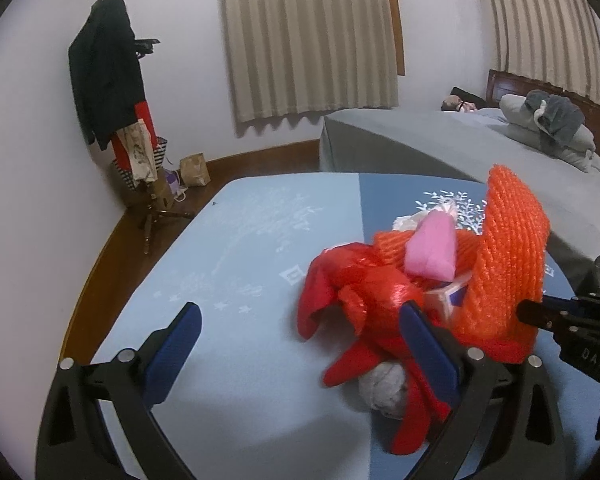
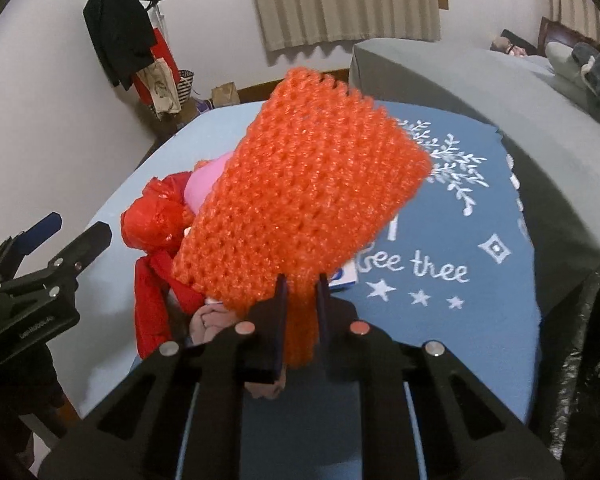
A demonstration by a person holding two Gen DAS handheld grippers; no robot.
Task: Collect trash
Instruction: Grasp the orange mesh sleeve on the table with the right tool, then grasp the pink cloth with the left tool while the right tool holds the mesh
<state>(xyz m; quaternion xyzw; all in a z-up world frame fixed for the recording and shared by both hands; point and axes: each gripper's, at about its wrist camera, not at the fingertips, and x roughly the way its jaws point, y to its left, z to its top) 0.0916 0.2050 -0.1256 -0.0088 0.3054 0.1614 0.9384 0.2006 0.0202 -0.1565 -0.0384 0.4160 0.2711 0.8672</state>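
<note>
A heap of trash lies on the blue printed sheet (image 1: 240, 248). It holds an orange foam net (image 2: 308, 184), a crumpled red plastic bag (image 1: 364, 296), a pink wad (image 1: 432, 252), a grey wad (image 1: 384, 388) and a small carton (image 2: 346, 276). My right gripper (image 2: 302, 284) is shut on the lower edge of the orange net (image 1: 508, 248), which stands up from the heap. My left gripper (image 1: 300, 316) is open wide just above the sheet. Its right finger rests against the red bag and nothing is between the pads.
A grey bed (image 1: 420, 144) stands right behind the sheet, with a person lying at its far end (image 1: 456, 104). A coat stand (image 1: 112, 80) and a paper bag (image 1: 194, 170) stand by the far wall. Black plastic film (image 2: 588, 340) shows at the right edge.
</note>
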